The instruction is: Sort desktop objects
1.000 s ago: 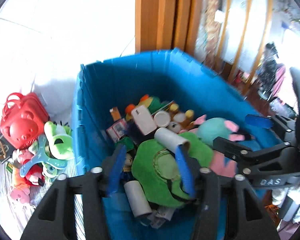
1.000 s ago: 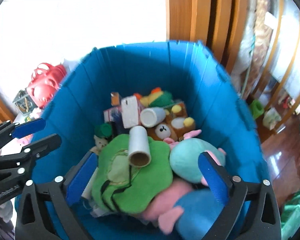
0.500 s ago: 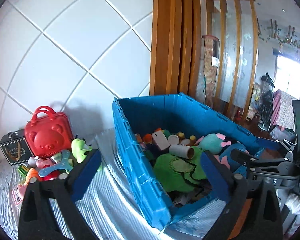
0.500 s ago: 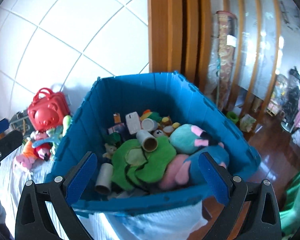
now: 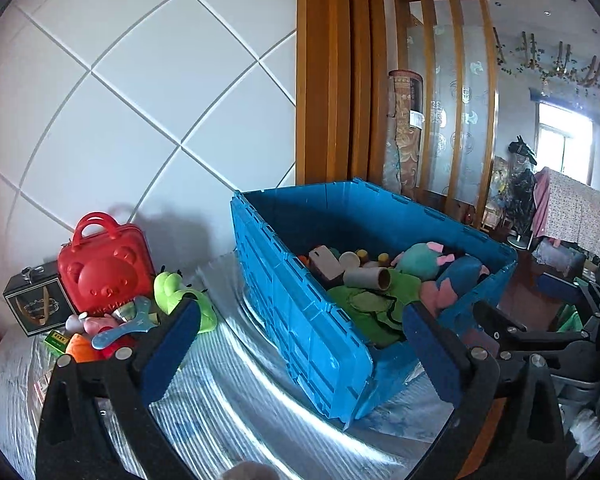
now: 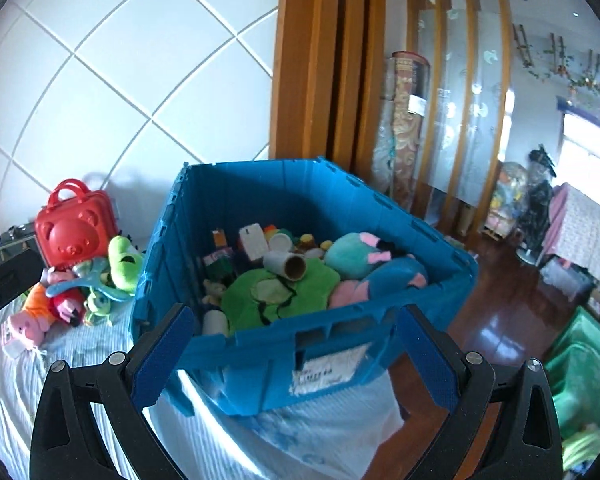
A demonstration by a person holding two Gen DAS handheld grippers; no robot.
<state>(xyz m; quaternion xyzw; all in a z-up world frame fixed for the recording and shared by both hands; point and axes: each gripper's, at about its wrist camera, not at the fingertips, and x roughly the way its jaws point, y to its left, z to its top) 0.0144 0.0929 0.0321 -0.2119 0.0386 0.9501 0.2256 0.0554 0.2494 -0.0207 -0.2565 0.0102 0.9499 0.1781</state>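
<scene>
A blue crate (image 5: 300, 320) (image 6: 340, 340) stands on the striped cloth, holding a green felt piece (image 6: 276, 292), a cardboard tube (image 6: 286, 266), a teal plush (image 6: 352, 254) and several small items. A pile of toys (image 5: 112, 328) (image 6: 76, 296) lies left of it by a red bear case (image 5: 104, 268) (image 6: 74, 228). My left gripper (image 5: 296, 352) is open and empty, back from the crate's near corner. My right gripper (image 6: 296, 354) is open and empty, in front of the crate's near wall.
A black box (image 5: 34, 304) stands left of the red case against the tiled wall. Wooden door frame (image 5: 332, 80) rises behind the crate. The table edge drops to a wooden floor (image 6: 500, 312) on the right, with a green bag (image 6: 580, 368) there.
Both grippers have pulled up and back out of the crate. The left gripper, nearly shut around the green felt a second ago, has opened and holds nothing.
</scene>
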